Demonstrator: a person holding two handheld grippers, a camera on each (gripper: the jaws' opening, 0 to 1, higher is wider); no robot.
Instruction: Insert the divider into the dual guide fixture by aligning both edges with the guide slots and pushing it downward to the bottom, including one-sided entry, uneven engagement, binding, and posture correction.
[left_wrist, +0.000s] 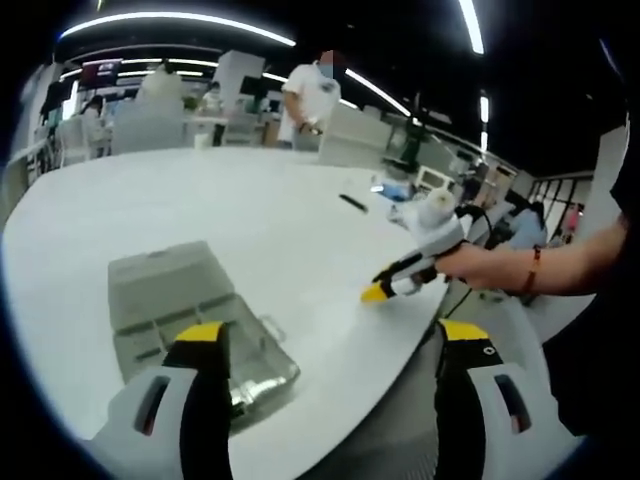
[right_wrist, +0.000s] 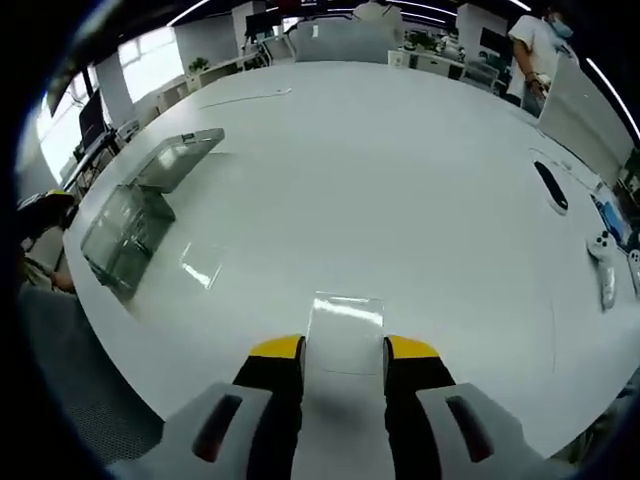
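Divider (right_wrist: 345, 325) sits clamped in right gripper (right_wrist: 343, 362) jaws, over table (right_wrist: 400, 170).

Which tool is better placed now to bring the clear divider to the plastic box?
Right. The right tool is closed on the clear divider. The left tool is open and empty, above the plastic box.

Bright ceiling strip lights (left_wrist: 180, 20), glare on white table (right_wrist: 400, 170), soft blur, fisheye-curved edges
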